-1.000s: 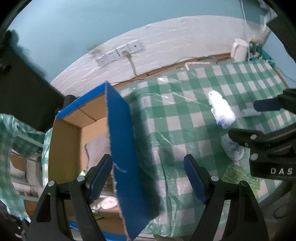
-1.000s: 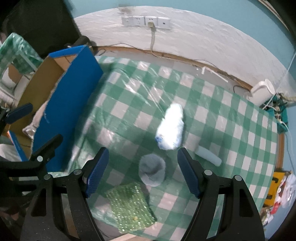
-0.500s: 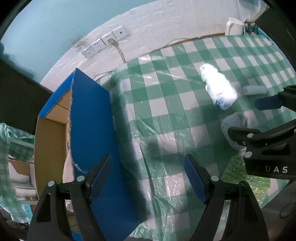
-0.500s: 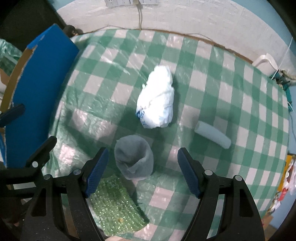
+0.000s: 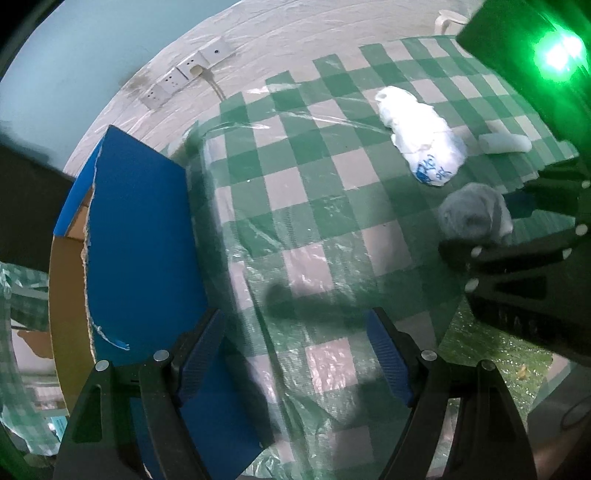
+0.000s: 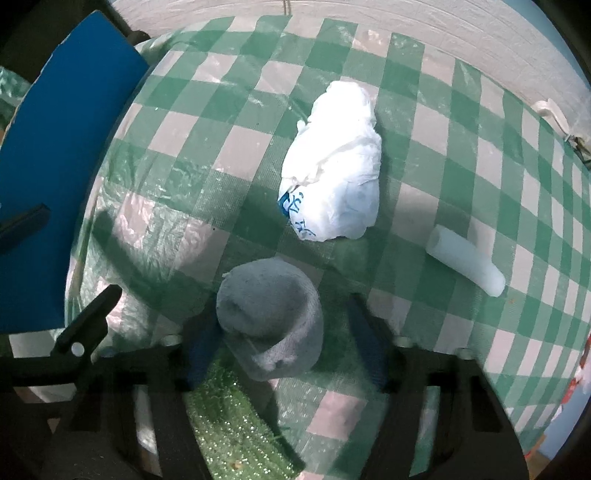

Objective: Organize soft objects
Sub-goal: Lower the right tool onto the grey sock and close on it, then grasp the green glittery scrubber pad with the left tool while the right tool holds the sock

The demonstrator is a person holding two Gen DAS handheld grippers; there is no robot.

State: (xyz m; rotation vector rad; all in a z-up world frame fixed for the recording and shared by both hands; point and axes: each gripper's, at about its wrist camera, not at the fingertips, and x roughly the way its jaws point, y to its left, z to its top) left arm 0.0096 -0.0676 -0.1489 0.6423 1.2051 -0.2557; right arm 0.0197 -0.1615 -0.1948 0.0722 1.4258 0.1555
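A grey rolled sock (image 6: 271,317) lies on the green checked tablecloth (image 6: 207,155), between the open fingers of my right gripper (image 6: 280,343), which straddles it low over the table. The sock also shows in the left wrist view (image 5: 474,218). Beyond it lie a white crumpled plastic bag (image 6: 336,162) and a white foam tube (image 6: 465,260). A green glittery sponge pad (image 6: 232,421) lies under the right gripper. My left gripper (image 5: 295,354) is open and empty over the table's left edge.
A cardboard box with a blue flap (image 5: 140,258) stands off the table's left side, also seen in the right wrist view (image 6: 59,166). Wall sockets (image 5: 184,77) with a cable sit on the plastic-covered wall behind. A white kettle (image 5: 448,20) stands far right.
My right gripper has come down and forward so that its fingers now flank the grey sock. My left gripper has shifted right, from over the box to over the table's edge.
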